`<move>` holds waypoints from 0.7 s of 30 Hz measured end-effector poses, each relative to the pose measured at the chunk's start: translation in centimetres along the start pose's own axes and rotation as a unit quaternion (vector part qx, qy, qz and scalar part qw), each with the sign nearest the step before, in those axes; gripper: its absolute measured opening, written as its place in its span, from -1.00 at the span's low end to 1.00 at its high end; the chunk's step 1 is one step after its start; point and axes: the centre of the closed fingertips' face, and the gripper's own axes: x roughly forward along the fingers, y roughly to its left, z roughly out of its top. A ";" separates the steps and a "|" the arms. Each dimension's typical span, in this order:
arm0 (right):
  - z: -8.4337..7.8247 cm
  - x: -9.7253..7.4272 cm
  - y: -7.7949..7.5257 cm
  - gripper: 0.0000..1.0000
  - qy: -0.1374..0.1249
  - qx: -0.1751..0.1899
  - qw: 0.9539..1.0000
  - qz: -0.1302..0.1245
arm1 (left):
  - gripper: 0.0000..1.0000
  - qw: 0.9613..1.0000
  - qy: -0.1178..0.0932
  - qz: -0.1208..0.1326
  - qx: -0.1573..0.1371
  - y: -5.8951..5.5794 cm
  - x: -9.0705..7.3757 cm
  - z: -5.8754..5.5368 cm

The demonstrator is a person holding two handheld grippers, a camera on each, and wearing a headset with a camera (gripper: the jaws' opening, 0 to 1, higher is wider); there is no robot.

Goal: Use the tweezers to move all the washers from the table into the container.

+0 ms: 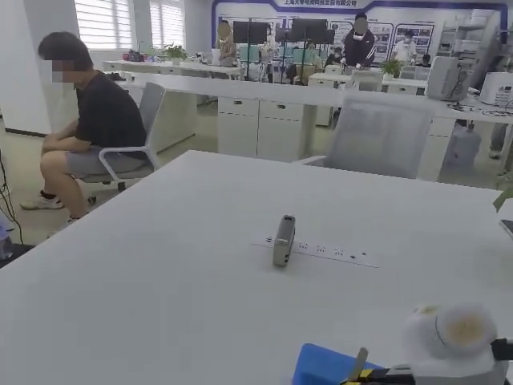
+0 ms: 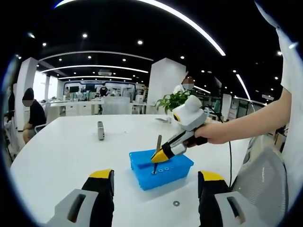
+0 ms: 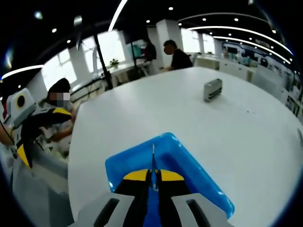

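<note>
over the blue container [image 3: 199, 176], the right tool [image 3: 152, 176] is pressed together on the tweezers [image 3: 153, 158], tips dipping inside, where a few washers [image 2: 164, 169] already lie; whether a washer rides in the tips, can't tell. left tool [image 2: 155, 190] hangs spread and empty, low over the tabletop [image 2: 61, 156], with one washer [image 2: 176, 203] lying loose just in front of the container. here's the danger: that flat washer on a slick surface could skid or flick away if the tips land off-centre, and the thin tweezers could twist in the pinch, or bump the light container.
</note>
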 end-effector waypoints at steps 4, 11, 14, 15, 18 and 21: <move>-0.2 -0.1 0.3 -0.92 0.004 -0.017 1.000 -0.002 | 0.45 1.000 0.000 0.000 0.002 -0.1 0.0 0.0; 0.5 -1.3 0.3 -0.93 -0.008 -0.032 0.999 -0.010 | 0.45 1.000 -0.003 0.001 0.000 0.0 -0.1 0.1; 1.0 -2.0 0.7 -0.93 -0.017 -0.035 0.999 -0.013 | 0.45 1.000 -0.002 0.000 0.001 0.0 -0.1 0.1; 1.1 -2.2 0.7 -0.93 -0.019 -0.037 0.999 -0.014 | 0.45 1.000 -0.002 0.000 0.001 0.0 -0.1 0.1; 1.8 -2.9 1.2 -0.93 -0.029 -0.041 0.999 -0.018 | 0.45 1.000 -0.002 0.000 0.002 -0.1 -0.1 0.1; 2.0 -3.2 1.5 -0.93 -0.045 -0.039 0.998 -0.017 | 0.45 1.000 -0.003 0.001 0.002 0.0 -0.1 0.1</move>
